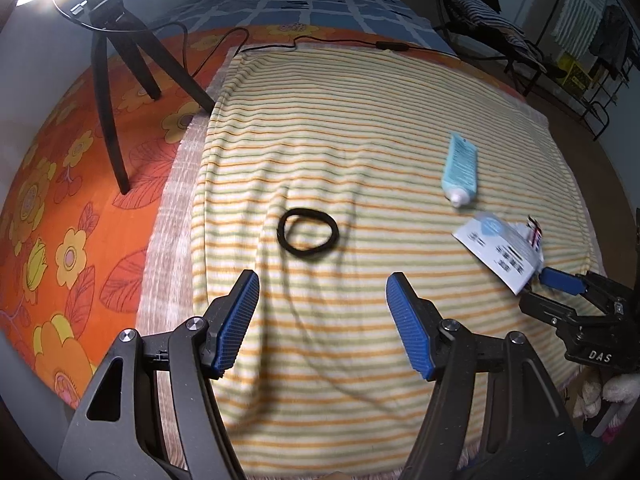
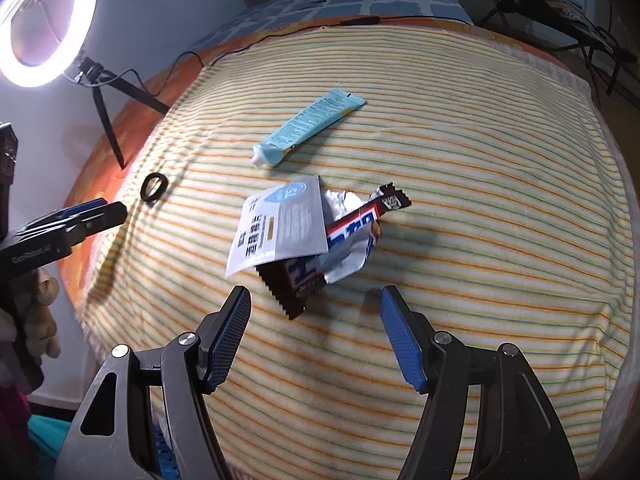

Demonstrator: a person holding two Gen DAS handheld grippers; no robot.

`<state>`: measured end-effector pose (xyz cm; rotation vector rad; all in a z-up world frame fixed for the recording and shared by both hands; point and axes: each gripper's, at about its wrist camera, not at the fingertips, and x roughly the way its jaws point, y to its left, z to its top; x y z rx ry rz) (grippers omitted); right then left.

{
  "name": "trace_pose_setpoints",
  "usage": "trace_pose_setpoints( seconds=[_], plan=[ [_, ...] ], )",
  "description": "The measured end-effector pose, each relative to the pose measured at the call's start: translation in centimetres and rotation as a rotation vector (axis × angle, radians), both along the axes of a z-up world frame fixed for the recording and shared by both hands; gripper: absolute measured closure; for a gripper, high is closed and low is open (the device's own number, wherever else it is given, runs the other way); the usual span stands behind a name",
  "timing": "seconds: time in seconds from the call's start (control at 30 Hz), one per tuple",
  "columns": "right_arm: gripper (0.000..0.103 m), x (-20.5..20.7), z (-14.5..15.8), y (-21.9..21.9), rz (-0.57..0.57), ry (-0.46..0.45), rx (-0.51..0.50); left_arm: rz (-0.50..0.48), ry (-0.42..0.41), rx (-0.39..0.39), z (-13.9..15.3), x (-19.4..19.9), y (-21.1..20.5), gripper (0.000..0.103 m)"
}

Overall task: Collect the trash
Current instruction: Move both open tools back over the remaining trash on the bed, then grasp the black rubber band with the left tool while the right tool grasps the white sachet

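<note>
A: Left gripper: status?

B: Jaws spread wide, nothing between them. It hovers over the striped blanket on the bed, with the black hair tie lying flat just ahead of its fingertips.

A: Right gripper?

B: Jaws also apart and empty. Directly ahead of them lies the trash: a white sachet overlapping a crumpled brown candy wrapper; the wrapper's serrated end sits between the two fingertips, apparently not touching them.

A: Other items?

B: A light-blue tube, white cap toward the grippers, lies beyond the trash, apart from it. A ring light on a black tripod stands on the orange floral sheet left of the blanket.
</note>
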<state>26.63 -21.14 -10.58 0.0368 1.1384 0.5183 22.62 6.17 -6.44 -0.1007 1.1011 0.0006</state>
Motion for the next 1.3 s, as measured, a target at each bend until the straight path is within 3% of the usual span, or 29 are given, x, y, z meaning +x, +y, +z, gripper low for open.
trace_pose_setpoints(
  seconds=[0.17, 0.33, 0.43, 0.53, 0.63, 0.8, 1.13, 1.3],
  plan=[
    [0.037, 0.0, 0.6, -1.0, -0.021, 0.032, 0.068, 0.010, 0.000, -0.002, -0.6, 1.6, 0.6, 0.035],
    [0.037, -0.6, 2.6, -1.0, -0.006, -0.072, 0.044, 0.016, 0.012, 0.000, -1.5, 2.7, 1.0, 0.035],
    [0.037, -0.7, 3.0, 0.0, 0.082, -0.099, 0.032, 0.012, 0.020, -0.001, -1.9, 3.1, 1.0, 0.042],
    [0.037, -1.8, 2.8, 2.1, 0.194, -0.161, -0.067, 0.006, 0.022, 0.003, -2.2, 3.3, 1.0, 0.042],
    [0.037, -2.9, 2.5, 4.0, 0.275, -0.249, -0.182, 0.004, 0.029, 0.001, -2.3, 3.5, 1.0, 0.053],
    [0.037, -4.2, 3.1, 5.9, 0.366, -0.390, -0.284, -0.009, 0.037, -0.007, -2.7, 3.8, 0.7, 0.054],
    [0.037, -1.7, 0.4, 7.3, 0.389, -0.323, -0.353, -0.018, 0.062, 0.019, -3.9, 4.5, 0.3, 0.061],
    [0.037, -0.2, -0.4, 6.9, 0.358, -0.275, -0.325, -0.012, 0.062, 0.017, -3.9, 4.7, 0.7, 0.066]
  ],
)
